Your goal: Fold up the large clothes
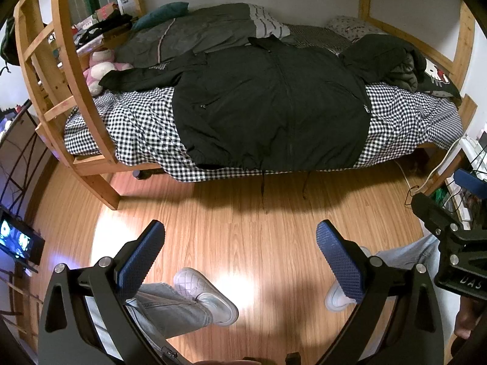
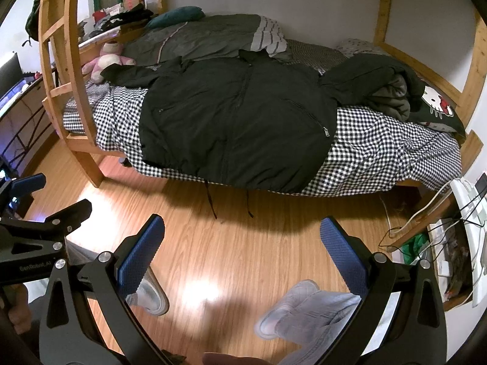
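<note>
A large black zip jacket point(image 1: 271, 103) lies spread flat, front up, on the checkered bed point(image 1: 127, 127); it also shows in the right wrist view point(image 2: 234, 118). Its left sleeve stretches out to the left, its hem reaches the bed's near edge, and drawstrings hang off the edge. My left gripper point(image 1: 240, 237) is open and empty, held over the wood floor well short of the bed. My right gripper point(image 2: 242, 234) is open and empty, also over the floor. Each gripper shows at the edge of the other's view.
A grey quilt point(image 1: 197, 33) and a pink plush toy point(image 1: 99, 70) lie at the bed's back left. A bundled dark garment point(image 1: 392, 60) sits at the right. A wooden ladder frame point(image 1: 67, 70) stands at left. Cables and a power strip point(image 2: 462, 200) are at right. The person's feet are below.
</note>
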Tool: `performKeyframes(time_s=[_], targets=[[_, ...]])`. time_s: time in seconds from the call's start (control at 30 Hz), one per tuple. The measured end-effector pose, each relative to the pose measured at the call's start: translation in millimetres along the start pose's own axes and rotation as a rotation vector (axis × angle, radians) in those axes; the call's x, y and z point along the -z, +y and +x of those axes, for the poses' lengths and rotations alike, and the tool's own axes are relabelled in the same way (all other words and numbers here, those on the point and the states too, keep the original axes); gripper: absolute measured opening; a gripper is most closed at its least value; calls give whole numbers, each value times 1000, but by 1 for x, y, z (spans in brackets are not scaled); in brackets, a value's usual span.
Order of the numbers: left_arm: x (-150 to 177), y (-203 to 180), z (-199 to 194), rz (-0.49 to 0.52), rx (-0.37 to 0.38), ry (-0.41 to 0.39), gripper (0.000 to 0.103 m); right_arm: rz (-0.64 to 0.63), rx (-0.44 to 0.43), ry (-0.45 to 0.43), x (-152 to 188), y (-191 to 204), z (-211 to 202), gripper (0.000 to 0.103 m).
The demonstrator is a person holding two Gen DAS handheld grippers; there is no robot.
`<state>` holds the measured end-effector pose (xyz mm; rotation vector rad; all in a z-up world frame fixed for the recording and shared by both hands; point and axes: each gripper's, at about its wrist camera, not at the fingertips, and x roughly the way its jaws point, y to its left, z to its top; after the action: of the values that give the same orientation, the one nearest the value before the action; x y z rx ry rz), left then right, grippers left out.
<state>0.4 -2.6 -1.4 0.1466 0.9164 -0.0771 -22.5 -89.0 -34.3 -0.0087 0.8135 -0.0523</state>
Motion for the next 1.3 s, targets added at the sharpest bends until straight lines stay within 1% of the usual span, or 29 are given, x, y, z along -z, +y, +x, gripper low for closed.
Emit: performKeyframes(time_s=[1.3], targets=[[0, -1, 0, 5, -3, 4, 98, 2, -14, -4, -1, 0, -1, 100]])
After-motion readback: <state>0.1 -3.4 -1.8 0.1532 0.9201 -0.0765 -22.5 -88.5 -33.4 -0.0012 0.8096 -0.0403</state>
